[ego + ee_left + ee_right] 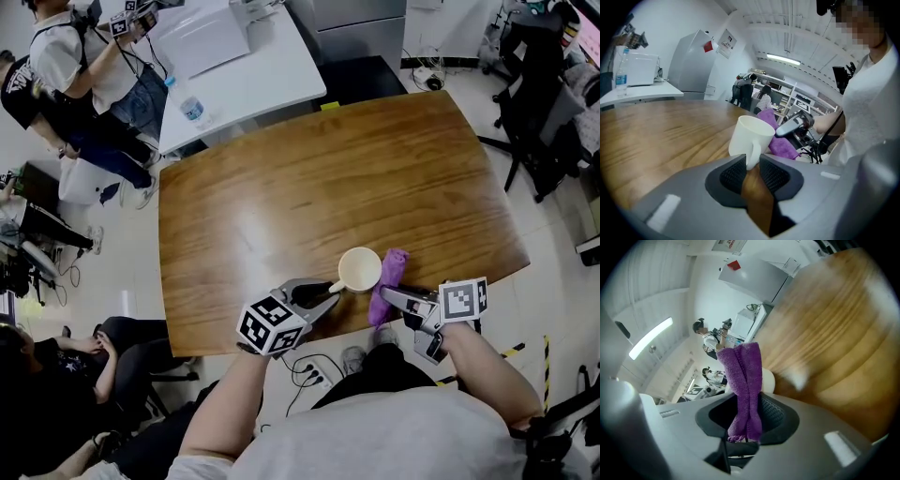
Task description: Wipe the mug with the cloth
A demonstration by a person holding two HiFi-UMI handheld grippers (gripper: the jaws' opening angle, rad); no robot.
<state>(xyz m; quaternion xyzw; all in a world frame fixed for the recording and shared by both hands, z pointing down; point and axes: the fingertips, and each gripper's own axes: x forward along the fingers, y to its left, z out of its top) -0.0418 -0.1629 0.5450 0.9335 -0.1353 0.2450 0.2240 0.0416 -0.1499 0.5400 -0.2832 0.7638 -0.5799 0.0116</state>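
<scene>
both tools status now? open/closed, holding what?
Left tool: closed on the white mug, by its handle.
Right tool: closed on the purple cloth.

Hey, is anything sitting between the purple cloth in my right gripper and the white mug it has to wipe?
Nothing visible does. The purple terry cloth, clamped in the right gripper, lies right beside the white ceramic mug. The left gripper grips the mug's handle on the opposite side.
</scene>
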